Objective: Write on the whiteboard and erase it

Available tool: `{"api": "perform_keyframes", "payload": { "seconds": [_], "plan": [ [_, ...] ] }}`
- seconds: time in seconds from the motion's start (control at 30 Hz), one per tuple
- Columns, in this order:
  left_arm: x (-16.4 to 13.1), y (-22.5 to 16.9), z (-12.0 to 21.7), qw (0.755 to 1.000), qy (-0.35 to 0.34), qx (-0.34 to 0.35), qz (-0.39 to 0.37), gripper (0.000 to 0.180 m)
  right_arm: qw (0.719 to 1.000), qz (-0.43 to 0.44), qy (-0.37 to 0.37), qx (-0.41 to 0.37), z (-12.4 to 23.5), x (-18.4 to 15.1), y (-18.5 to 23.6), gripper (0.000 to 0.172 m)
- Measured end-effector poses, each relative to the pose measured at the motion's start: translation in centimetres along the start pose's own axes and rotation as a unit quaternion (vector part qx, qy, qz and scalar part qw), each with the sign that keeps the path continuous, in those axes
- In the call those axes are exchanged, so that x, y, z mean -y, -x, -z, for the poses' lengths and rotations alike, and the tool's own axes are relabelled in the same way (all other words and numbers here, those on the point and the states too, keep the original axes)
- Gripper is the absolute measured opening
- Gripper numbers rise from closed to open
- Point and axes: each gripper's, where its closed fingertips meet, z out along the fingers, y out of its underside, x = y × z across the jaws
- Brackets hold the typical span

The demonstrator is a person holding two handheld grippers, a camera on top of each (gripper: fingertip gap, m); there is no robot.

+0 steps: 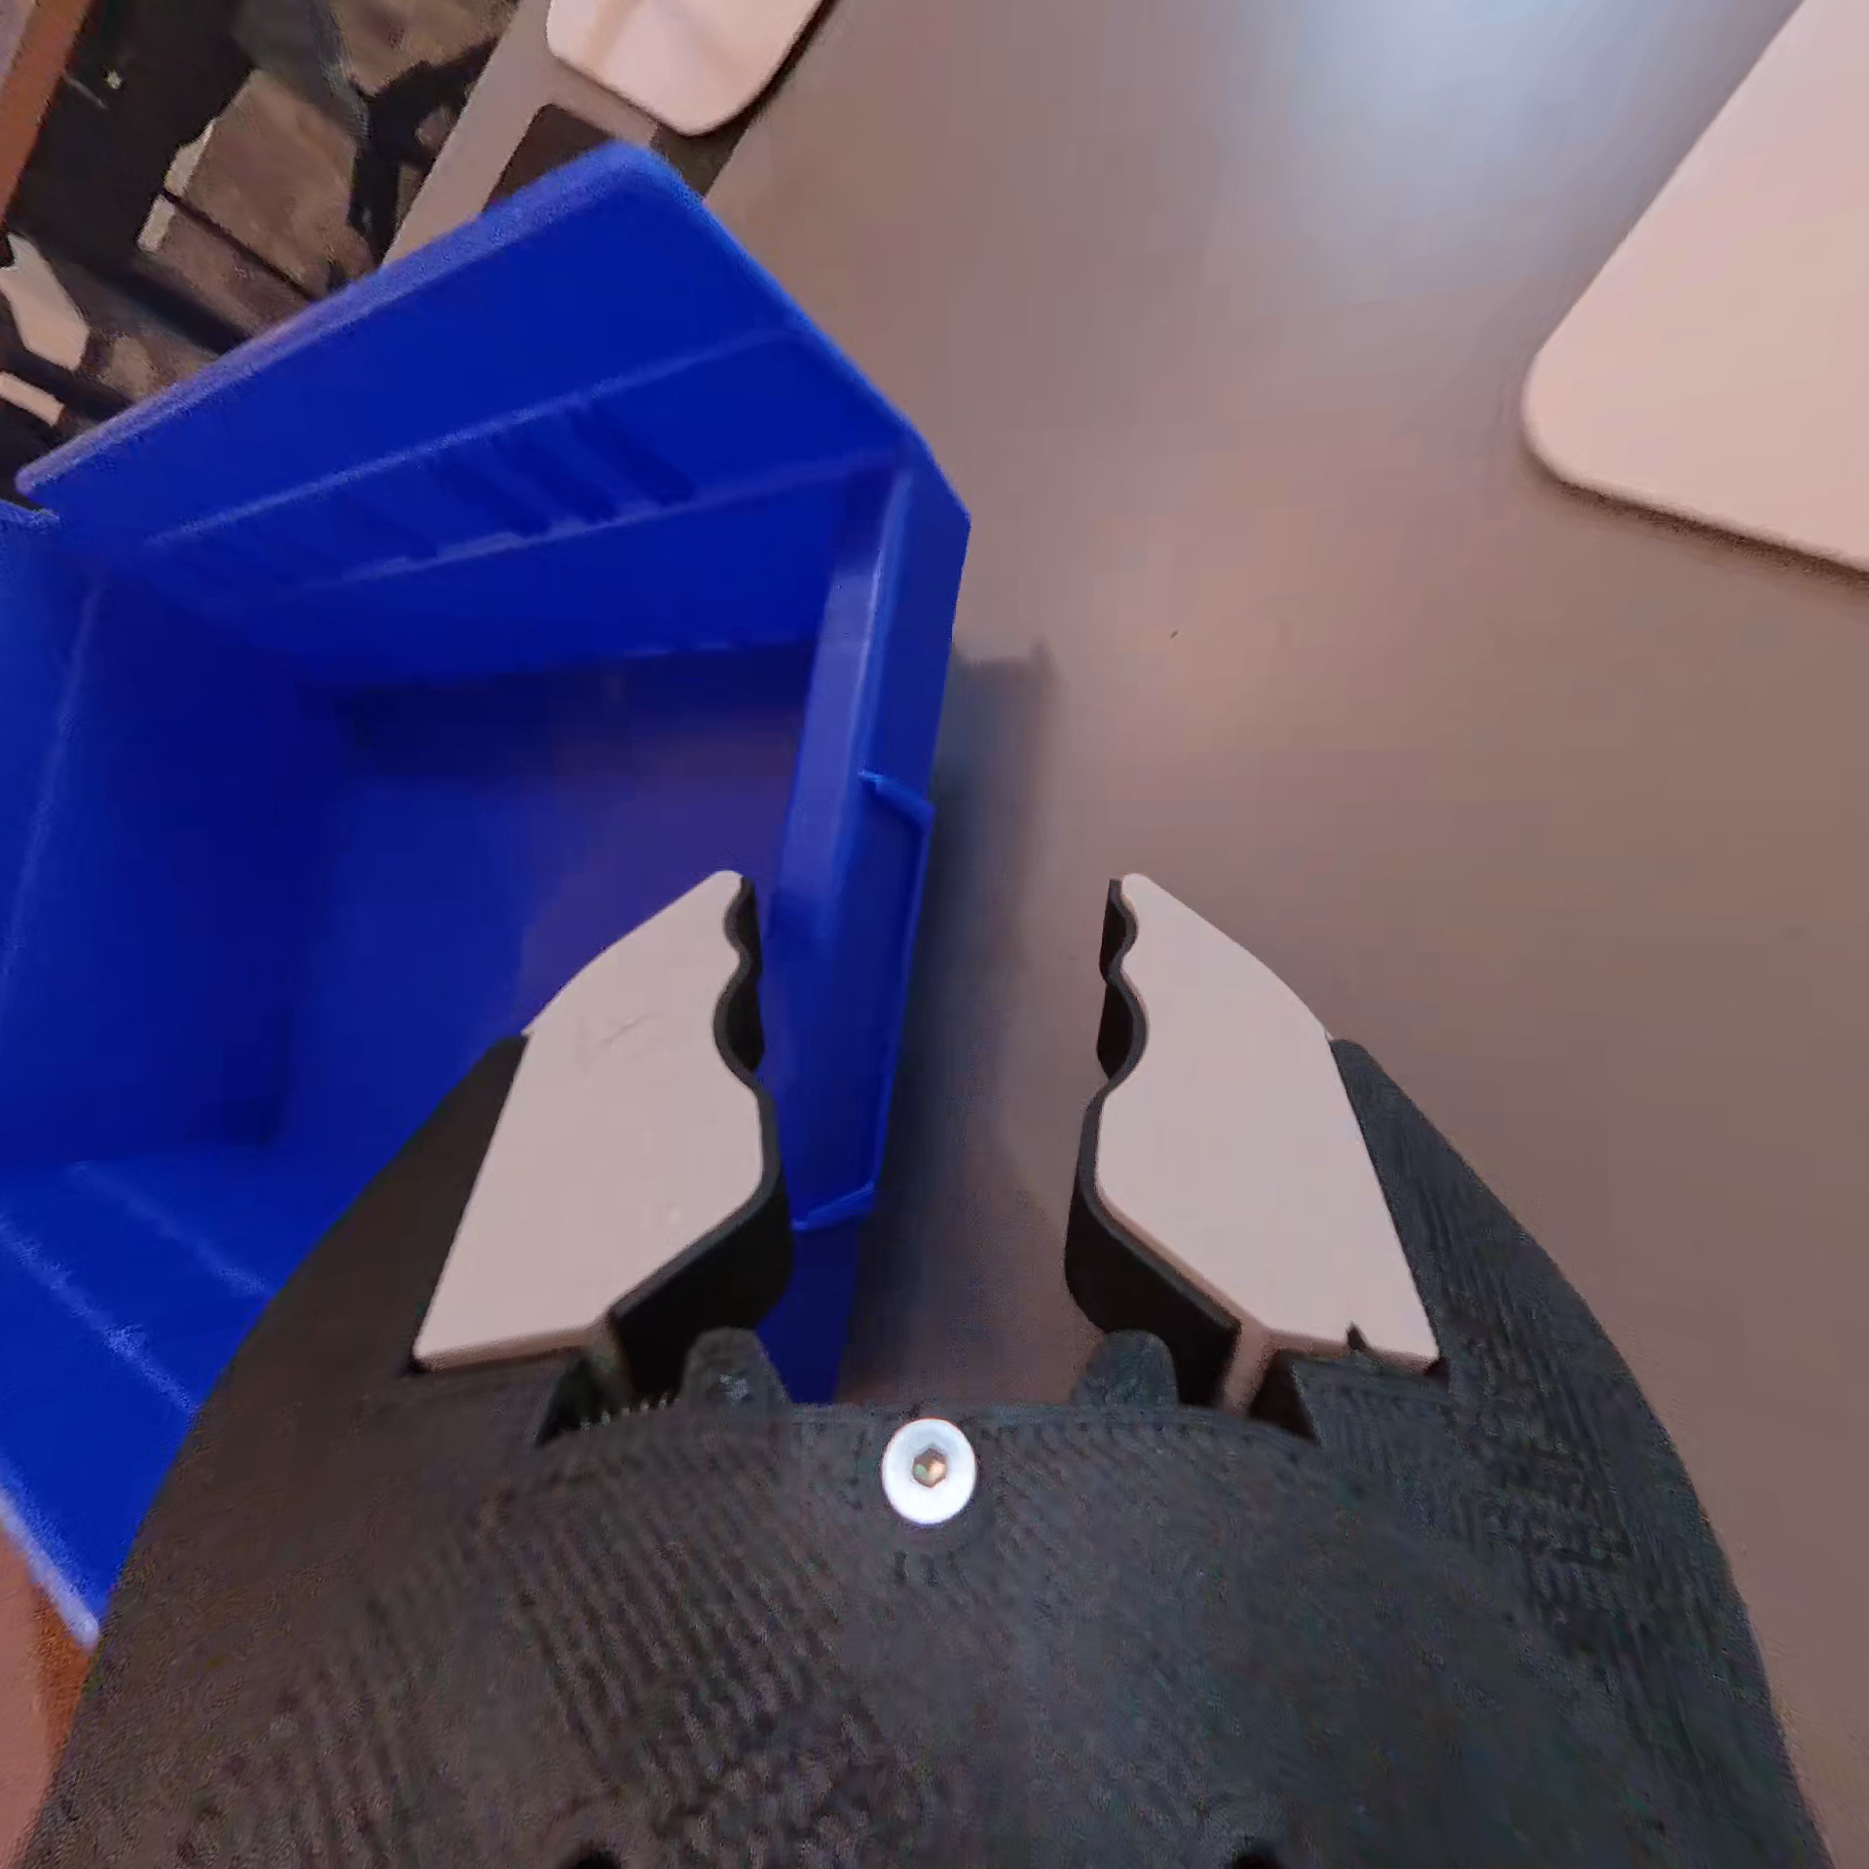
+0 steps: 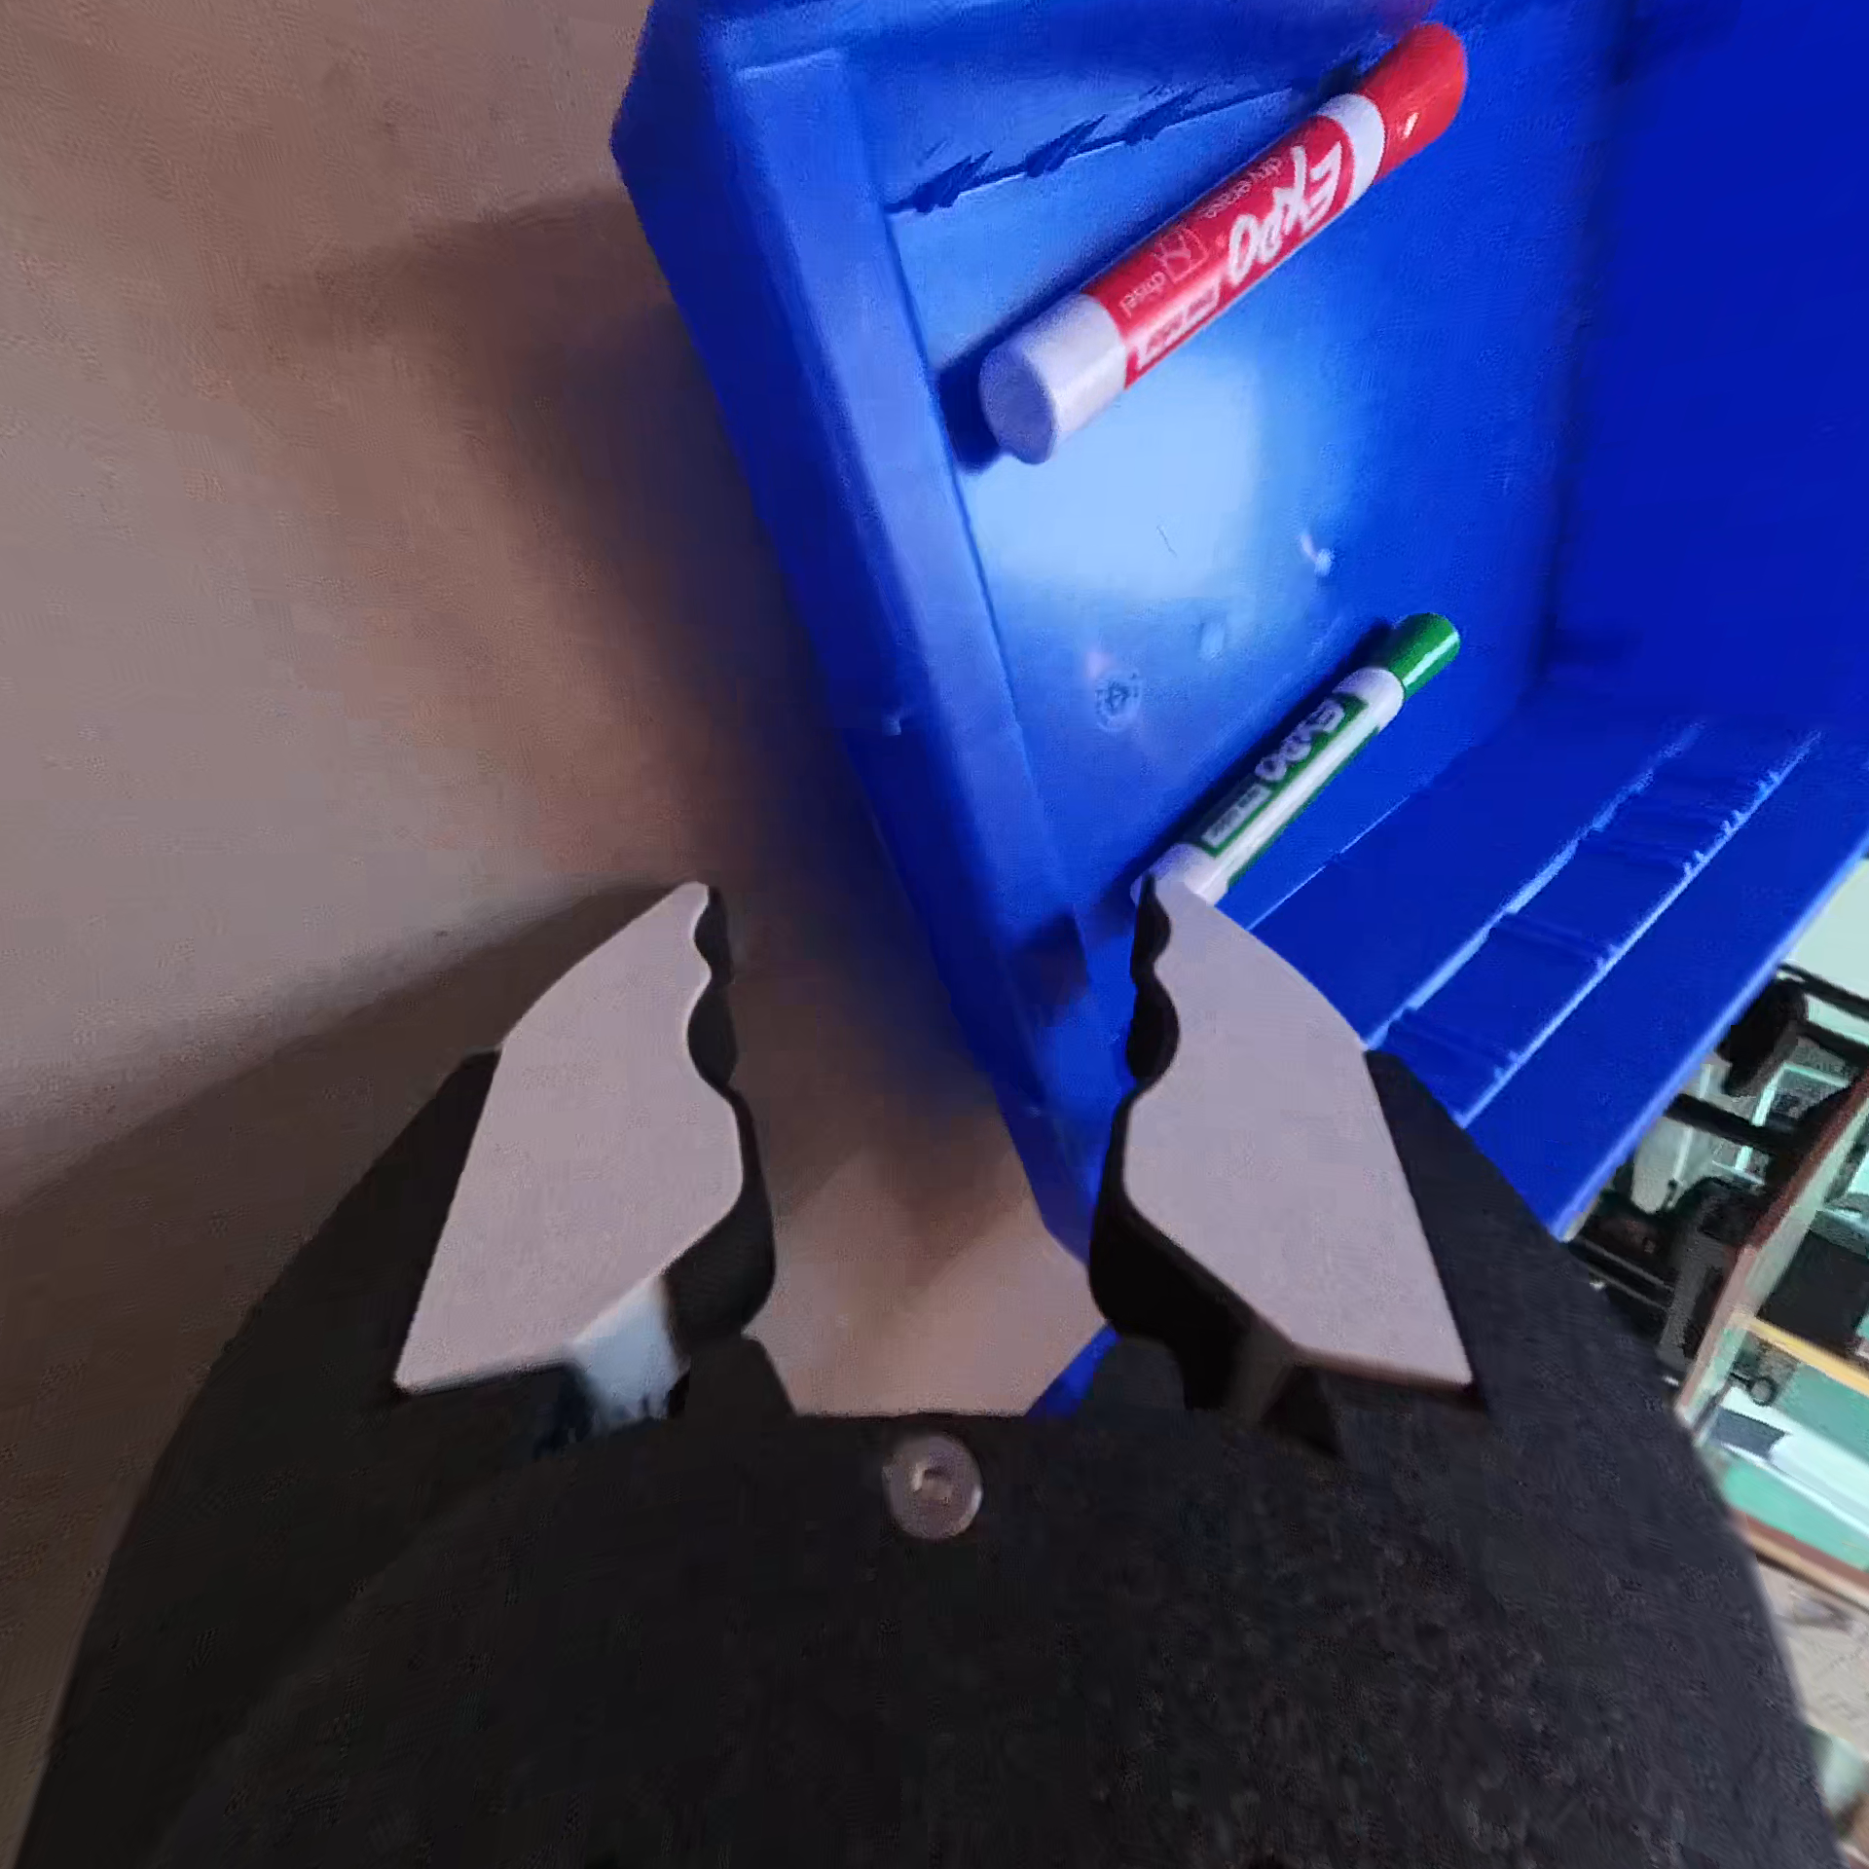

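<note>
In the left wrist view a blue plastic bin (image 1: pixel 870 708) stands on the brown table (image 1: pixel 1365 759). My left gripper (image 1: pixel 927 895) is open and straddles the bin's right wall without touching it: one finger (image 1: pixel 647 1062) is over the inside, the other over the table. No marker shows in the part of the bin I see here. In the right wrist view a blue bin (image 2: pixel 860 506) holds a red marker (image 2: pixel 1234 243) and a green marker (image 2: pixel 1305 769). My right gripper (image 2: pixel 927 900) is open and empty over the bin's left wall, its right fingertip (image 2: pixel 1214 991) by the green marker's near end.
Two pale slabs with rounded corners lie on the table, one at the right (image 1: pixel 1740 354) and one at the top (image 1: pixel 688 51). Room furniture shows beyond the table edge at the top left of the left wrist view and at the right of the right wrist view (image 2: pixel 1780 1264). Tip to tip, the grippers are about 60 cm apart.
</note>
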Motion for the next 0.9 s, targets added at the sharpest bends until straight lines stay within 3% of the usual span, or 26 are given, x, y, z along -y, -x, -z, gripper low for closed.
{"api": "perform_keyframes", "payload": {
  "seconds": [0.07,0.13,0.3,0.37,0.73,0.9],
  "plan": [
    [-0.7,0.6,-0.6,0.999,0.033,0.019,-0.020,0.067,0.999,0.035,0.008,0.009,-1.1,0.4,-1.1,0.064],
    [-1.5,1.6,-1.0,0.995,0.073,0.043,-0.046,0.068,0.997,0.065,0.019,0.048,-1.9,0.1,-0.8,0.033],
    [-3.2,3.0,-1.4,0.988,0.132,0.050,-0.057,0.055,0.994,0.097,0.031,0.046,-1.1,0.0,0.4,0.029],
    [-3.8,2.5,-1.6,0.988,0.143,0.023,-0.063,0.034,0.995,0.093,0.024,0.028,0.3,0.2,1.7,0.029],
    [-3.8,2.7,-0.7,0.986,0.106,0.059,-0.114,0.032,0.993,0.079,-0.010,-0.084,10.6,-2.7,10.6,0.030],
    [-3.2,3.3,0.7,0.989,0.080,0.073,-0.103,0.032,0.984,0.130,-0.050,-0.108,14.4,0.2,14.5,0.030]
  ]
}}
